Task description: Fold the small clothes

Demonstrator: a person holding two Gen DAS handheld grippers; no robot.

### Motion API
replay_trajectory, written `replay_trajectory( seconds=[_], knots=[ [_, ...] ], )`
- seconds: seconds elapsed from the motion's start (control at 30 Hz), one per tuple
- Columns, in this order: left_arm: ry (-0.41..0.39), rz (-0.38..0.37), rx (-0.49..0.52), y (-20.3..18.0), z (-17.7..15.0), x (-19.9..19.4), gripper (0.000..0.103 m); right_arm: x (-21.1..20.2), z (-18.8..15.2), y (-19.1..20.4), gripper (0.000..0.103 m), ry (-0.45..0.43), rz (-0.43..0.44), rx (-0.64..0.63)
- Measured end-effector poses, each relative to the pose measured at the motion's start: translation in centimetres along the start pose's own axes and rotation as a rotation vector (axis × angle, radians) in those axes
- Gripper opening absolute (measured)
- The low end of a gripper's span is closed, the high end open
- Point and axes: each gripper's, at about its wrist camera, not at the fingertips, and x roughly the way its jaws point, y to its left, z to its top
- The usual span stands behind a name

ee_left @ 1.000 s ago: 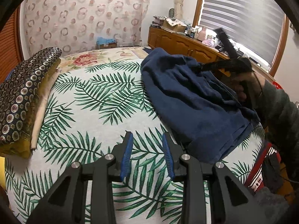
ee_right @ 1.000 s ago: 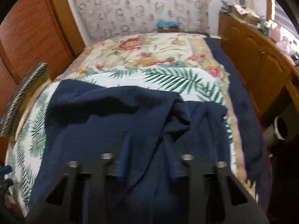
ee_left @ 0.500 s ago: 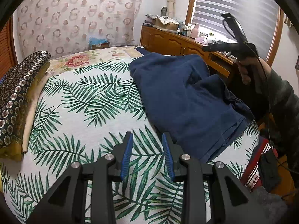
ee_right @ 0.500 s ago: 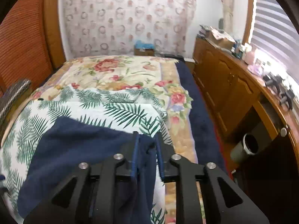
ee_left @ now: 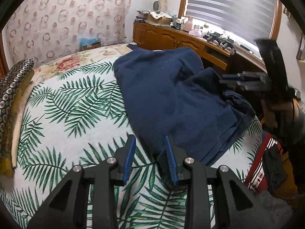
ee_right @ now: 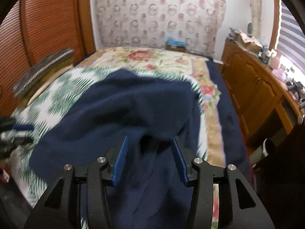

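A navy blue garment (ee_left: 171,99) lies rumpled on the palm-leaf bedspread (ee_left: 72,110), toward the bed's right side. My left gripper (ee_left: 149,143) is open and empty, its tips at the garment's near left edge. My right gripper (ee_right: 149,143) is open, with loose folds of the garment (ee_right: 122,110) lying between and under its blue pads. In the left wrist view the right gripper (ee_left: 225,81) shows at the garment's right edge, blurred.
A patterned folded cushion (ee_left: 11,87) lies along the bed's left edge. A wooden cabinet (ee_left: 171,38) with clutter stands right of the bed under the window. A red and white item (ee_left: 257,164) hangs by the bed's right corner. A slatted wooden door (ee_right: 38,28) is left.
My right gripper was shut on a lifted fold of the garment; it has opened and dropped low over the cloth. My left gripper moved forward to the garment's edge.
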Motion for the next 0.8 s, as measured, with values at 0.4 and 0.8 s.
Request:
replay_trajectory(
  seconds=[0.4,0.8],
  knots=[
    [0.019,-0.011,0.013,-1.0,0.1,0.5,0.03,-2.0,-4.8,-0.6,0.002,-0.034,0.088,0.068],
    [0.033,-0.033,0.039,-2.3,0.1,0.8,0.03,-5.4,-7.8,-2.4,0.001,-0.021,0.007,0.111]
  ],
)
